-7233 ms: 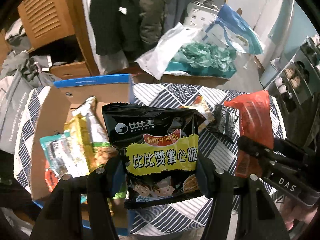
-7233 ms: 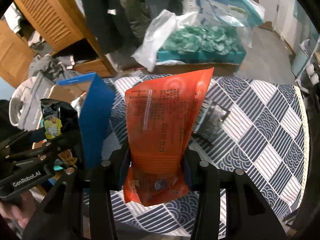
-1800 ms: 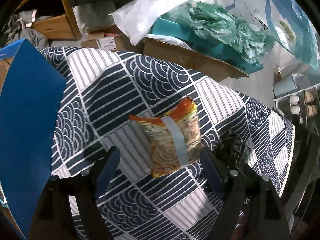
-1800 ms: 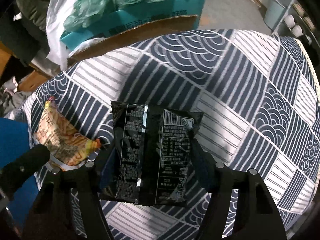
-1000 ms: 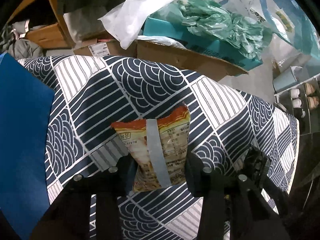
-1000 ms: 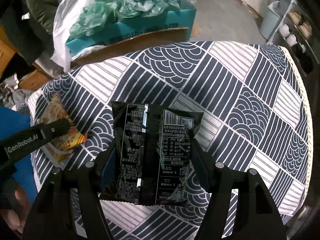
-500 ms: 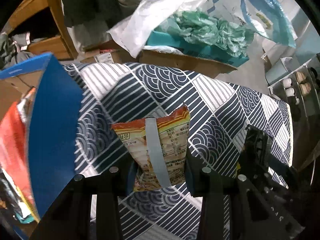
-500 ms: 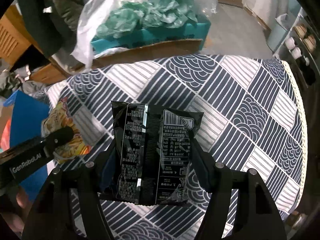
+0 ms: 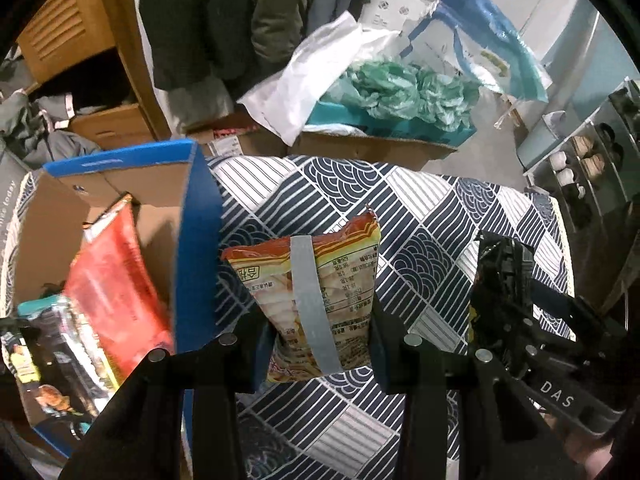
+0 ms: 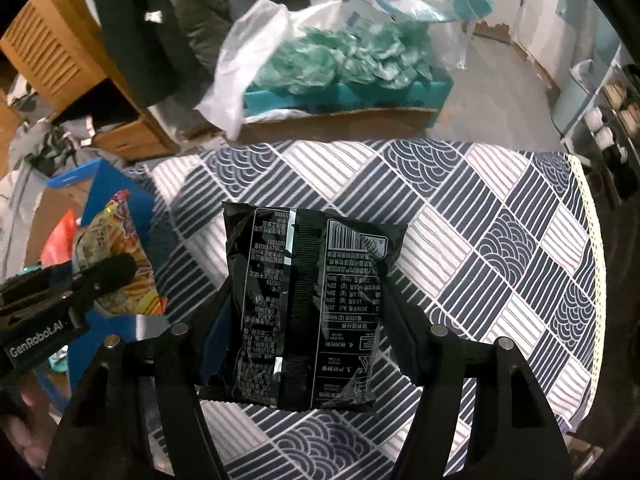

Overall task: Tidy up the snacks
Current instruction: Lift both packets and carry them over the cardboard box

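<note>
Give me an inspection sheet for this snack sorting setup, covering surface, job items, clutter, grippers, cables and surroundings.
Surface: tablecloth with navy wave and stripe squares; no loose snacks seen on it.
Job's things: orange packet and black packet, both held above the cloth; blue box at the table's left holds a red packet and others.
Clutter: nothing seen on the table.
Grippers: left gripper shut on the orange packet; right gripper shut on the black packet.
Cables: nothing seen.
Surroundings: teal box of green bags, white bag, hanging coats, wooden cabinet.
</note>
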Demonstrator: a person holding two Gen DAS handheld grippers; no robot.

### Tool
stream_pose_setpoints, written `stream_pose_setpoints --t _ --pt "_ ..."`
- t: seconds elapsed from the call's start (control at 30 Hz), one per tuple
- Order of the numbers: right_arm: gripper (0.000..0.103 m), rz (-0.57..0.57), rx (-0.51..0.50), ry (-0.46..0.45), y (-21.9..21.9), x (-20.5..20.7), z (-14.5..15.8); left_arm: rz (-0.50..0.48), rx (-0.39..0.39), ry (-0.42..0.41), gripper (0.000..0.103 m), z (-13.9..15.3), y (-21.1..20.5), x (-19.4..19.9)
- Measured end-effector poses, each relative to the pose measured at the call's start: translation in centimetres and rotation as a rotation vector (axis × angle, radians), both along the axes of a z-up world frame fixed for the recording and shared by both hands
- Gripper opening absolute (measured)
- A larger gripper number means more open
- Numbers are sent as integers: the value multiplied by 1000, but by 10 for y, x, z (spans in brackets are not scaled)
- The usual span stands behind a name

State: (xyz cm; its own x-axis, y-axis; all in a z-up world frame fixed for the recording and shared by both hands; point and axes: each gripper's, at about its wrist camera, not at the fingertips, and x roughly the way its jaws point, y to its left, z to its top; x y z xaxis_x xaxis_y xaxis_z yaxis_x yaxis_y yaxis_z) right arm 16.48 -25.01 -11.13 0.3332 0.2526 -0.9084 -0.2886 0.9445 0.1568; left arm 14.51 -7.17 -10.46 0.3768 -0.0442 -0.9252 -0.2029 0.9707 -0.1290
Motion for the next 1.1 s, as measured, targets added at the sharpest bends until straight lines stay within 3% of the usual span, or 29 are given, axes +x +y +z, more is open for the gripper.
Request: stream_pose_setpoints --t 0.43,1.1 --pt "68 79 35 -45 38 -20 32 -18 38 -63 41 34 28 -42" --pt "68 239 74 -45 131 -51 52 126 33 -82 41 35 125 -88"
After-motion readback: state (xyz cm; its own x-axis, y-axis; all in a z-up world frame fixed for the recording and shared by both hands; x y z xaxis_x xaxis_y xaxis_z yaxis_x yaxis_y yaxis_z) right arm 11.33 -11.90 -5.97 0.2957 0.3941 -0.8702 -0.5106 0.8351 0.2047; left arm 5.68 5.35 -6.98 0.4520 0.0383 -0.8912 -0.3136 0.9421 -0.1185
